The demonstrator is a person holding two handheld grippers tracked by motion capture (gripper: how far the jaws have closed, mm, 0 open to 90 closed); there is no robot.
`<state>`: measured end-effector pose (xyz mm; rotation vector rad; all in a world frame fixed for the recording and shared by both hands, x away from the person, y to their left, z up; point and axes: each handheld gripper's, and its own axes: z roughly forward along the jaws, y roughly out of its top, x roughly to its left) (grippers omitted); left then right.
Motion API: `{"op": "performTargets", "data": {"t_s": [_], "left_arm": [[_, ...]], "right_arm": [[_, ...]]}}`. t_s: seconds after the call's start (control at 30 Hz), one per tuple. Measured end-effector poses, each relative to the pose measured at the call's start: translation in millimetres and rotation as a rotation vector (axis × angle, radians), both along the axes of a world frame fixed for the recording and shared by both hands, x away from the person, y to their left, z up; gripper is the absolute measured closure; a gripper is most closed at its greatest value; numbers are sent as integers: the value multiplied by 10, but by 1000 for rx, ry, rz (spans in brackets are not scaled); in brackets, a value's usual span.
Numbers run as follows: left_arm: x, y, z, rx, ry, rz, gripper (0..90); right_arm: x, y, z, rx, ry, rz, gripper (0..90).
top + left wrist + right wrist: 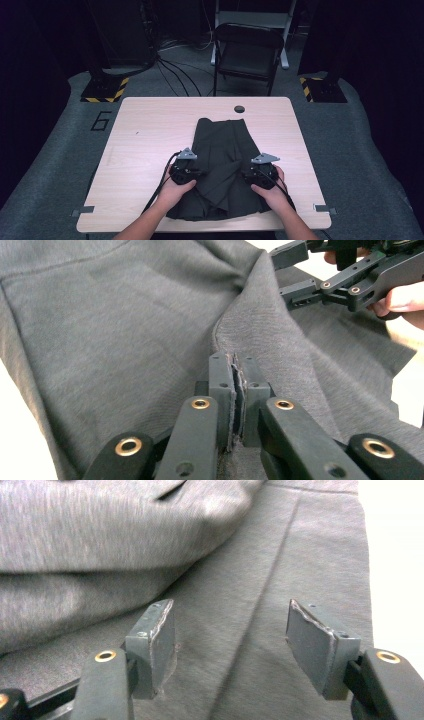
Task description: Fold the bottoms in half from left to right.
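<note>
Jaws come first to the eye: the left gripper [239,390] has its two black jaws pressed together, and a thin fold of the dark grey garment [222,165] seems pinched between the pads, the cloth's edge running up out of the seam where they meet. The right gripper [242,650] stands with its jaws spread wide apart; flat grey cloth lies in the gap between them, and neither pad presses on it.

From the high view, the garment lies on the pale wooden table [145,150], stretched from near the far edge down to the near edge, narrower at the far end and fanning out toward the person. It looks pleated, perhaps a skirt, though I cannot tell for sure. The left gripper [185,172] sits at the garment's left side, the right gripper [260,172] at its right side, both about level with each other over the nearer half of the cloth. A hand holds each one, forearms coming in from the near edge.

In the left gripper view, the right gripper [300,272] shows farther off beyond a ridge of cloth, jaws apart.

Writing is scarce: a large number 6 [101,121] is marked on the grey floor beside the table's far left corner. A folding chair [247,52] stands beyond the table.
</note>
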<state>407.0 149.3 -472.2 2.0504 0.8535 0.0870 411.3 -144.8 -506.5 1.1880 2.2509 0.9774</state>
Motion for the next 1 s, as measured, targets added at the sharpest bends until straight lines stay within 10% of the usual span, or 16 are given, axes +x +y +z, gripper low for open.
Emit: {"op": "performTargets", "data": {"t_s": [0.73,1.0], "left_arm": [[-301,-1269,566,-67,-58,-272,823],[-296,-1254,633,-53,-91,-248,647]], "right_arm": [[20,-473,212,60,-34,-136,392],[6,-488,224,61,-37,-144,397]]}}
